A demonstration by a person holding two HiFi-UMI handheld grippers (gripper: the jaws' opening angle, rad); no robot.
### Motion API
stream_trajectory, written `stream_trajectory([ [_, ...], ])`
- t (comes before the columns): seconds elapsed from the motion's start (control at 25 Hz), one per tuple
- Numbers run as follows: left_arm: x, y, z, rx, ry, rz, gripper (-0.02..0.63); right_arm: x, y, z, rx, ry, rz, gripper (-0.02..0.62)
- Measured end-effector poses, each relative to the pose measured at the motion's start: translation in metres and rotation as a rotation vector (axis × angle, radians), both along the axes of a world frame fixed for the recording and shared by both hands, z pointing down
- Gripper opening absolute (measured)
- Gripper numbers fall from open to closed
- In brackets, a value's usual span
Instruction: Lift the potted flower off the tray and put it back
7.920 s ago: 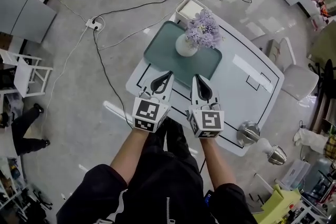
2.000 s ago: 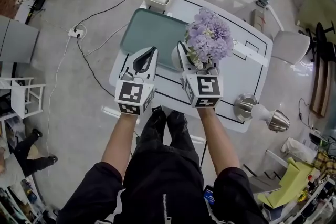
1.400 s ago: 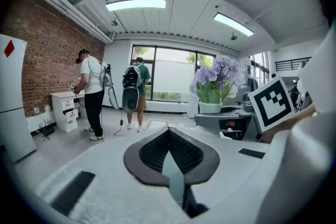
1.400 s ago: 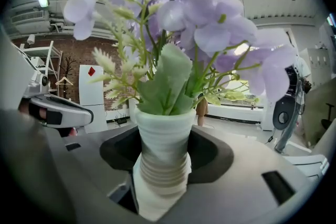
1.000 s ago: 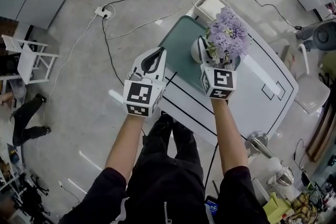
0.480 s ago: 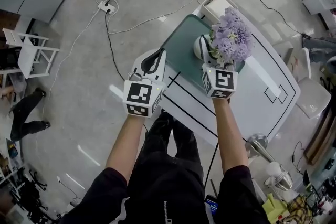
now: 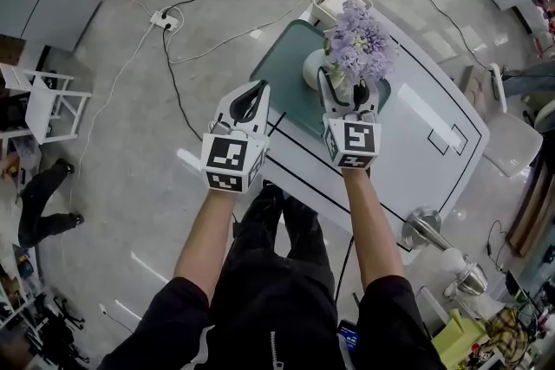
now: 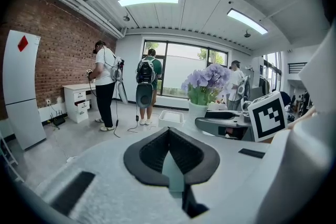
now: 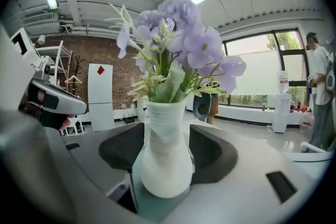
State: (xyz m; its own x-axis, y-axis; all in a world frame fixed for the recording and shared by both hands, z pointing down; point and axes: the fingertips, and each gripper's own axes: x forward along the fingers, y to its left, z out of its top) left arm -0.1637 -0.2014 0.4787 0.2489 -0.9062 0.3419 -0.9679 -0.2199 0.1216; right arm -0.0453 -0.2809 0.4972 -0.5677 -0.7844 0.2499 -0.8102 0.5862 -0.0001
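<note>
Jaws of the right gripper (image 7: 345, 89) had just been opening. They stood apart on either side of the potted flower (image 7: 354, 48), the pads flanking its white vase (image 9: 167, 155) without clamping it. The potted flower sat upright on the right part of the teal tray (image 7: 282, 74), which lay toward the far left of the white table (image 7: 425, 143). Further left, by the table's left edge and well apart from the flower, the left gripper (image 7: 257, 91) hung with its tips together and nothing between them.
</note>
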Motion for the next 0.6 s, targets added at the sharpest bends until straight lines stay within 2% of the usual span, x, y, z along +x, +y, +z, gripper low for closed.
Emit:
stream_trajectory([
  [0.32, 0.042, 0.018, -0.005, 0.004, 0.007, 0.074, 0.005, 0.04, 0.059, -0.017, -0.101, 0.0, 0.07, 0.251],
  [0.36, 0.048, 0.021, -0.007, 0.005, 0.01, 0.085, 0.005, 0.045, 0.067, -0.02, -0.117, -0.006, 0.072, 0.233],
  [0.44, 0.061, 0.025, -0.013, 0.011, 0.013, 0.109, 0.005, 0.056, 0.08, -0.03, -0.132, -0.022, 0.086, 0.088],
  [0.52, 0.074, 0.029, -0.02, 0.02, 0.017, 0.131, 0.005, 0.066, 0.092, -0.041, -0.142, -0.051, 0.101, 0.035],
  [0.6, 0.087, 0.031, -0.027, 0.031, 0.017, 0.152, 0.005, 0.075, 0.102, -0.049, -0.146, -0.073, 0.112, 0.008],
])
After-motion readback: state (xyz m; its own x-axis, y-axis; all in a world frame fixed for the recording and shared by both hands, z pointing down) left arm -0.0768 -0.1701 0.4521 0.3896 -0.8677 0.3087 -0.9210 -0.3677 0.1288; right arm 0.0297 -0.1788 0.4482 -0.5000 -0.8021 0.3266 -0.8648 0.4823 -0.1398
